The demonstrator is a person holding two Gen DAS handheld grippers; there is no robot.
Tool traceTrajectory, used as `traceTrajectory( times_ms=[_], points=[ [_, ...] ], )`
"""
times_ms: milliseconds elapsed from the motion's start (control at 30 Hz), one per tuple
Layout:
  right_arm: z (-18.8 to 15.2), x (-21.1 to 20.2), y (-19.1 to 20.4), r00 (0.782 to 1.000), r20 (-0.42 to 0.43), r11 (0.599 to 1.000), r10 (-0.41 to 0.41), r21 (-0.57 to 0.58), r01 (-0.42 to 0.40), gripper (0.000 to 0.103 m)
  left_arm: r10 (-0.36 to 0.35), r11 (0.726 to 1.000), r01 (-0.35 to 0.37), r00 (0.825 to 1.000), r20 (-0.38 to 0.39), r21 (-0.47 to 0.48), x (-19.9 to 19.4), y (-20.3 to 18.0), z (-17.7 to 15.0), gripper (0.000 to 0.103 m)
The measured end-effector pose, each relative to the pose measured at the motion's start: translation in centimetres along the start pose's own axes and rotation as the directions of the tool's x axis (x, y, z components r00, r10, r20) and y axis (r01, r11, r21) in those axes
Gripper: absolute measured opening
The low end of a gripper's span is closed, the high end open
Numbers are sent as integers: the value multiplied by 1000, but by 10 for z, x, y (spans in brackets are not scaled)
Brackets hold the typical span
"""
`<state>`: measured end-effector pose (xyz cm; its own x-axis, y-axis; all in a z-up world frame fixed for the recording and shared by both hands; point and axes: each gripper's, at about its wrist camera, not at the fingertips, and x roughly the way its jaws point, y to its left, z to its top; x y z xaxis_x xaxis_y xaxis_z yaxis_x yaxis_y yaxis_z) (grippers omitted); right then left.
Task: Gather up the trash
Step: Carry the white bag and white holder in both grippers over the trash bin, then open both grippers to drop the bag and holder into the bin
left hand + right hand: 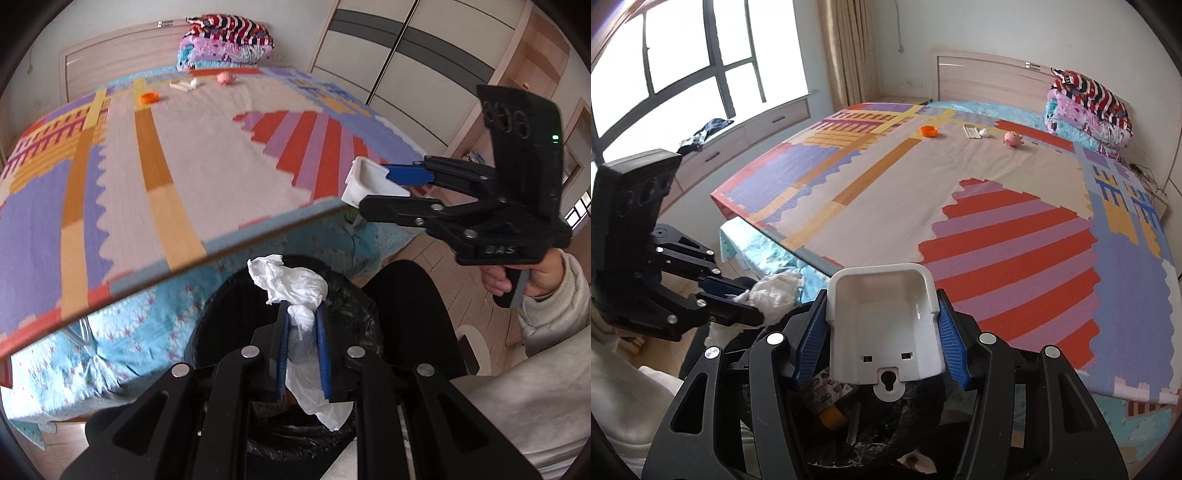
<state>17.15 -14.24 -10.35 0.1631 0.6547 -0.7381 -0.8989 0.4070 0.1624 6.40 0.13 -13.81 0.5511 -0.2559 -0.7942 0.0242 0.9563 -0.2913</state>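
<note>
Crumpled white tissue (291, 291) sits pinched between the blue pads of the left gripper (301, 354), which hangs directly above the mouth of a bin lined with a black bag (354, 306), the tissue's loose ends spilling above and below the jaws. Beside it, the right gripper (882, 332) clamps a white plastic holder (882, 325) by its two side walls, the open tray facing up and a keyhole tab at its near edge; a person's hand (517, 277) in a pale sleeve grips the tool's handle. The holder is held at the corner of the bed, just over the bin's rim, with scraps and a yellow object (833, 417) visible inside the bag below. On the patterned blanket (960, 192) covering the bed, well apart from both grippers and near the headboard, lie an orange cap (929, 131), a flat white piece (971, 131) with a small white lump beside it, and a pink round toy (1012, 139). Folded quilts (1089, 107) are stacked in the far corner.
</note>
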Motion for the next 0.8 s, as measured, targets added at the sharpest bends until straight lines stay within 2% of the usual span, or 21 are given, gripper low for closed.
traceTrajectory(
  times_ms=[333, 800],
  points=[
    [-35, 31, 18, 993, -99, 998, 59, 17, -57, 55, 1, 999, -6, 992, -127, -38, 47, 9, -28, 13],
    [-74, 77, 29, 968, -241, 998, 63, 0, -65, 55, 22, 997, -40, 961, -277, -60, 108, 16, -57, 13]
  ],
)
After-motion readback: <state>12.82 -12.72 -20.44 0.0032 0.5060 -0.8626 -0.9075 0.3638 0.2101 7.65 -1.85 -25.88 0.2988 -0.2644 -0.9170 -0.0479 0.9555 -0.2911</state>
